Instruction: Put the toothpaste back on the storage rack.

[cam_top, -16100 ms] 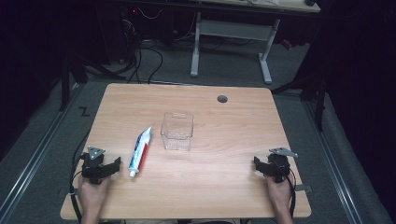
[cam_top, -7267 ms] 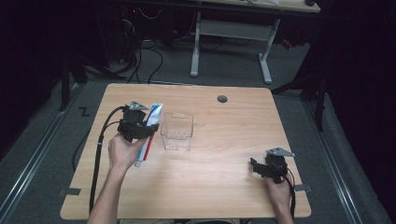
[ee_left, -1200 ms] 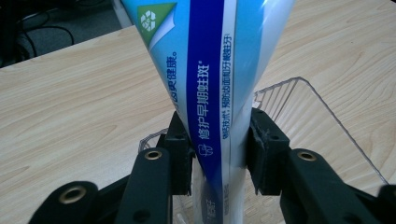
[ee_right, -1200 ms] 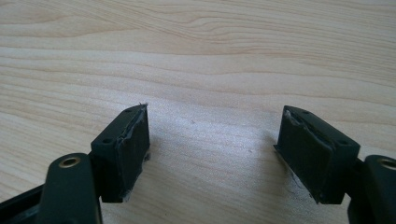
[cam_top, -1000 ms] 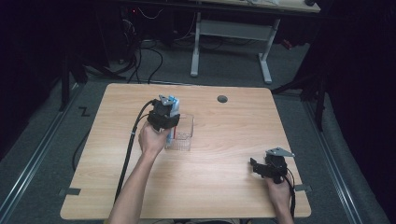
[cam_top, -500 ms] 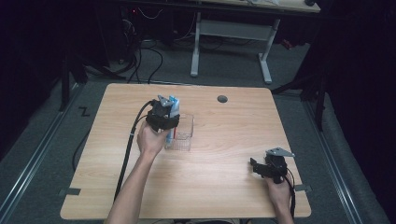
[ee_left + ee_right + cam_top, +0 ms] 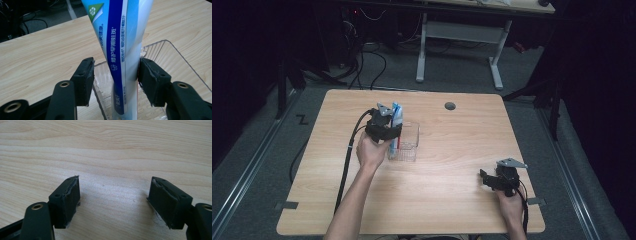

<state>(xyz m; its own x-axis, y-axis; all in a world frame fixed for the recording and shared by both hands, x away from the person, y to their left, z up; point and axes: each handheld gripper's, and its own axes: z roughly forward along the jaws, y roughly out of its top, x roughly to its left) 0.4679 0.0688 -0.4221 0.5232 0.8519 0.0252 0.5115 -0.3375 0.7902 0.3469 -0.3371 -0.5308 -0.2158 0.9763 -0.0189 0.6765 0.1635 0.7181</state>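
Here the left gripper (image 7: 113,75) has just been opening its jaws around the toothpaste tube (image 7: 125,50), which stands upright in the clear plastic box (image 7: 175,62) mid-counter (image 7: 452,200); the left pad is clear, the right just beside it. The right gripper (image 7: 113,200) rests wide and empty near the counter's right front corner.

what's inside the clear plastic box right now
A blue and white toothpaste tube stands upright in the clear box, between the left gripper jaws, which have just been opening. Its bottom end is out of frame.
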